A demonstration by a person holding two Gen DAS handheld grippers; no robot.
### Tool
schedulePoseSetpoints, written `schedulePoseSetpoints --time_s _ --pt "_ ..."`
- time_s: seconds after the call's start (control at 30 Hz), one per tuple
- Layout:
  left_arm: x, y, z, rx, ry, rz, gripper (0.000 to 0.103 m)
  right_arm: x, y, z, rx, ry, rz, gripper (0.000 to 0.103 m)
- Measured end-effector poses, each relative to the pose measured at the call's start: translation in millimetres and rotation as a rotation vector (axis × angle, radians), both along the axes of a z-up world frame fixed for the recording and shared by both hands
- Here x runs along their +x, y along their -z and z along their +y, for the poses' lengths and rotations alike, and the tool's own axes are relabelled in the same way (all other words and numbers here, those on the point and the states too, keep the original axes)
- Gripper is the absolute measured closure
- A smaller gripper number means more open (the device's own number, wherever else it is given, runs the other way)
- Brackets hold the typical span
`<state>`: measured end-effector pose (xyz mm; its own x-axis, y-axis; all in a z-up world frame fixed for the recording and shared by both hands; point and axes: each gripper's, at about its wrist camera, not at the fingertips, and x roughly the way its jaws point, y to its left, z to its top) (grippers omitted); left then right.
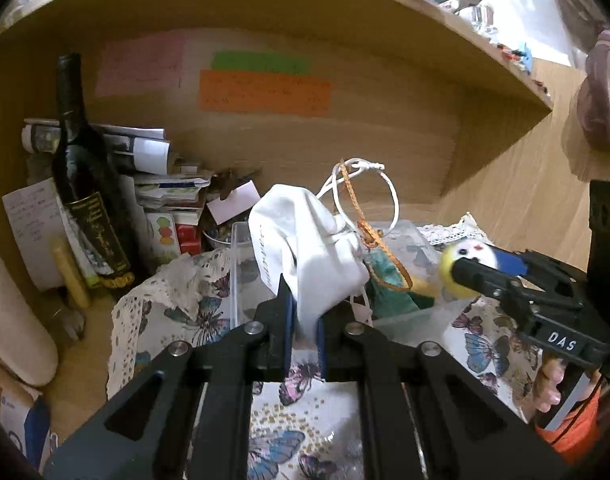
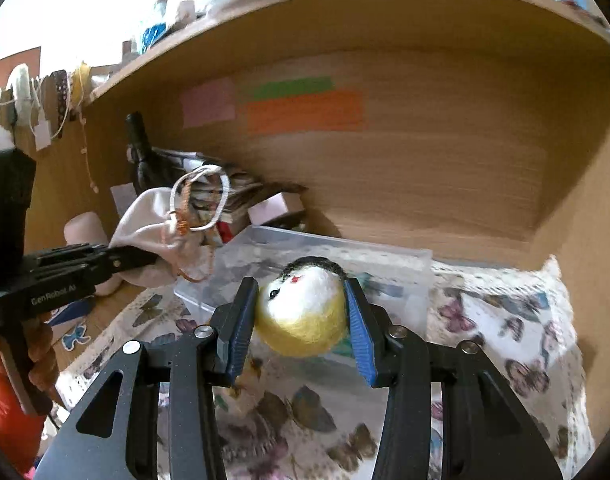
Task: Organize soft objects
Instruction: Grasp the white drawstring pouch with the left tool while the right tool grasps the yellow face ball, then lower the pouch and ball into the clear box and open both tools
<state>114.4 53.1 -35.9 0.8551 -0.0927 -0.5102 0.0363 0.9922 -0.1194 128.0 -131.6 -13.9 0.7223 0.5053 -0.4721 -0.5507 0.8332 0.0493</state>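
My left gripper (image 1: 305, 322) is shut on a white drawstring cloth pouch (image 1: 305, 240) with white and orange cords, held above a clear plastic box (image 1: 241, 276). The pouch also shows in the right wrist view (image 2: 153, 224), with the left gripper (image 2: 145, 258) at the left. My right gripper (image 2: 301, 316) is shut on a felt ball toy (image 2: 303, 312), yellow and white with a black top and a small face, held over the clear box (image 2: 385, 260). The toy also shows in the left wrist view (image 1: 465, 264), at the right.
A butterfly-print cloth (image 1: 289, 420) covers the desk under the box. A dark wine bottle (image 1: 85, 184), stacked papers and small boxes (image 1: 161, 184) stand at the back left. A wooden shelf (image 1: 305, 12) hangs overhead, with coloured notes (image 1: 265, 94) on the back panel.
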Motion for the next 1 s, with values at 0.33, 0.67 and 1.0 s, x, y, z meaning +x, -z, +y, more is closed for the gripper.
schedulePoseSetpoints --time_s 0.33,0.67,1.0 --pt "64.6 40.8 3.9 -0.002 0.045 0.176 0.094 54.9 27.3 32.3 -0.104 0.016 0.099 0.063" --pt "88.2 62.3 8.3 -0.004 0.032 0.242 0.091 79.0 58.6 40.9 -0.154 0.022 0.190 0.059" --pt "63.8 32.4 5.5 0.009 0.003 0.149 0.030 69.0 44.8 37.4 -0.158 0.042 0.125 0.037"
